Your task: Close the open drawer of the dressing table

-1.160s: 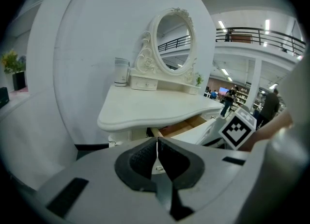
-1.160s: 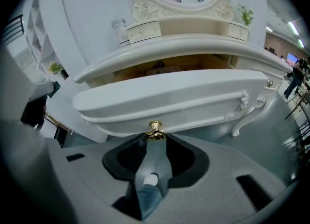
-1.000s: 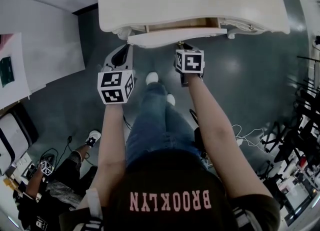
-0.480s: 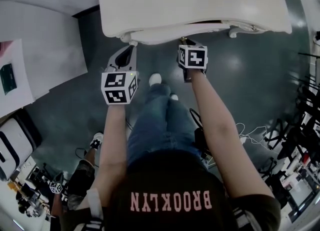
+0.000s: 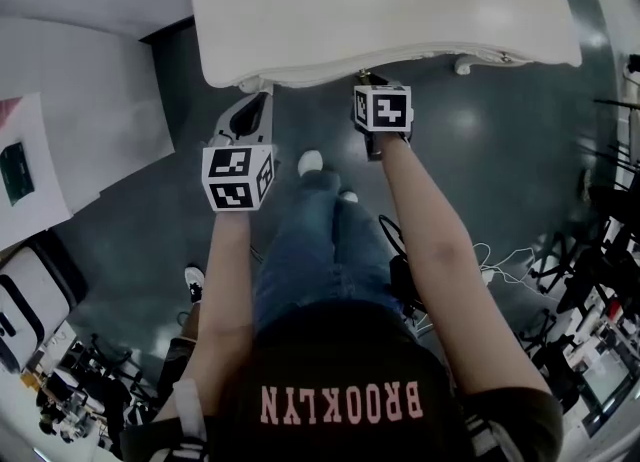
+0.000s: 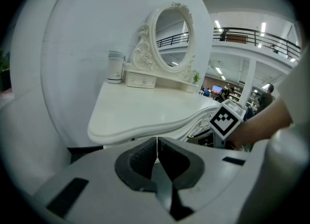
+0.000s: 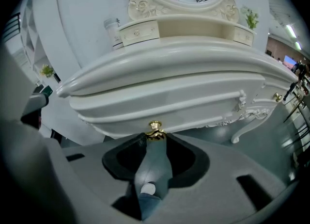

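Risk: if R tongs (image 7: 155, 139) pull away w/o letting go, knob (image 7: 155, 127) drags drawer (image 7: 169, 103) open; an off-axis shove via that single knob could also rack and jam it. Drawer looks ~flush under the surface (image 5: 380, 10) front edge, prob fully in. R tongs clamped on its gold knob, mid-front. L tongs (image 6: 156, 143) together, empty, near the surface's left corner, not touching.

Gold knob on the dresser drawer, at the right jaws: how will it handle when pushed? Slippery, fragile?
The gold knob looks like polished metal, small and rounded, so it is probably slippery; the pads of the right gripper could slide off. It seems rigid and unlikely to bend. The drawer sits about flush, so it should need a light push.
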Available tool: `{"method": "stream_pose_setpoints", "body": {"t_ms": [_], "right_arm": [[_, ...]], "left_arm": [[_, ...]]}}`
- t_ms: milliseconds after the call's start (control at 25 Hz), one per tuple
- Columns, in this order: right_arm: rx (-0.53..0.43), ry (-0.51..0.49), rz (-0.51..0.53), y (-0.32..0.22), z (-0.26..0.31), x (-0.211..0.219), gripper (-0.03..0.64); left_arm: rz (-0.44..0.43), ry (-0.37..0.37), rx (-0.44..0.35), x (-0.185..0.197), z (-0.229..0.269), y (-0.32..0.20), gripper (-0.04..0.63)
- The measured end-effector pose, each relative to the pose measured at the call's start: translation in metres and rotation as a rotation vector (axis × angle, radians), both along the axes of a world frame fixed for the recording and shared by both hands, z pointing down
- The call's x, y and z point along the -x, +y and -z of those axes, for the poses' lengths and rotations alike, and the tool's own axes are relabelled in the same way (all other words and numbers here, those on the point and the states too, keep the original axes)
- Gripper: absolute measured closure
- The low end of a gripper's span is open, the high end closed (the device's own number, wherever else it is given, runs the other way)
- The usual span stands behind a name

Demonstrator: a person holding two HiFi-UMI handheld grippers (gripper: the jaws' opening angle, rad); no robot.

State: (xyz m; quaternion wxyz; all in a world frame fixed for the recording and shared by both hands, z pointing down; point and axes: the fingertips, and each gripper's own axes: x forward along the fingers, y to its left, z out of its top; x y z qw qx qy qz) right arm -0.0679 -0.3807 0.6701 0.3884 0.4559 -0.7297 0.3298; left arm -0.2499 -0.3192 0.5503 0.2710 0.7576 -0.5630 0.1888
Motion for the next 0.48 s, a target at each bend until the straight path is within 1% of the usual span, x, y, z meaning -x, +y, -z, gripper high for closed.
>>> {"method": "stream_pose_setpoints", "body": {"t_ms": [480], "right_arm": [[0.002,0.018,0.072,-0.018,0.000,0.006,0.494]], "left_arm": [[0.010,0.009,0.005,0.001,-0.004,-0.003,0.589]]}}
